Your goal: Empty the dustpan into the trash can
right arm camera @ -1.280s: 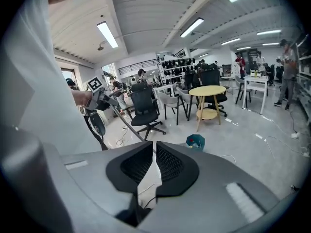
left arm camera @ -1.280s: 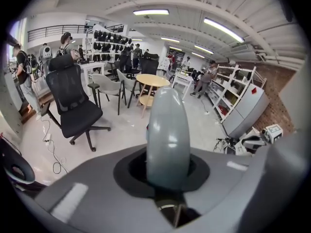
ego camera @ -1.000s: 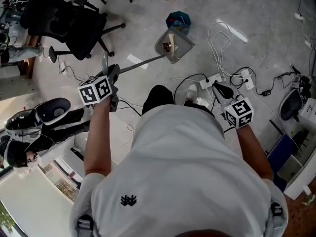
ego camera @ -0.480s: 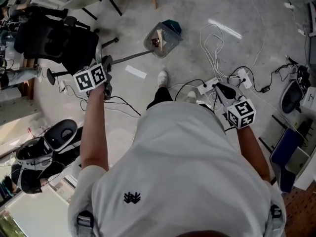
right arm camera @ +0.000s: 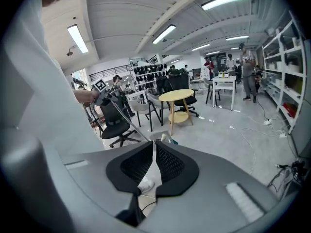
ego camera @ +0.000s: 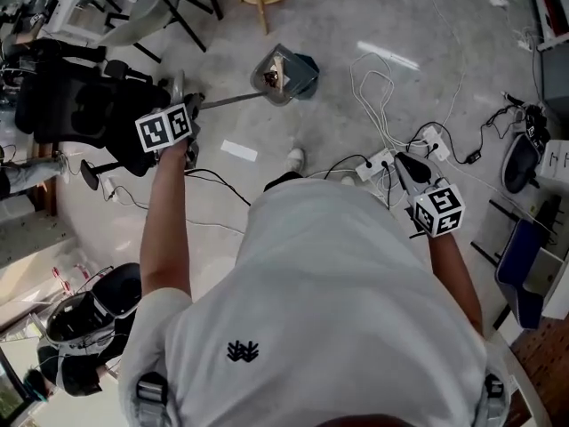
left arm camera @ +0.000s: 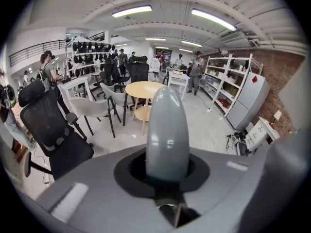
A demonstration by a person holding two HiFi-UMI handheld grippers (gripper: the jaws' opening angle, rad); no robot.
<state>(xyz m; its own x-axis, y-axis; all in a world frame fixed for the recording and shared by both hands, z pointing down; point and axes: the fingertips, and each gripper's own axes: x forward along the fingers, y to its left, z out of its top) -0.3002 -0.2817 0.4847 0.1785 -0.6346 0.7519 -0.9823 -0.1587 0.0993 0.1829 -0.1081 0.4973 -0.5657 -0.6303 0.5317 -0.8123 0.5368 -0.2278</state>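
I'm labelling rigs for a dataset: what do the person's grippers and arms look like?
The left gripper and right gripper have grey bodies, each carrying a white cube with black square markers. The right one's pads are black mesh-textured. The person wears a light grey short-sleeved T-shirt with a small dark logo.

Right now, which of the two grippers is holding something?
The left gripper, shut on the dustpan's grey handle; the right gripper is shut on nothing.
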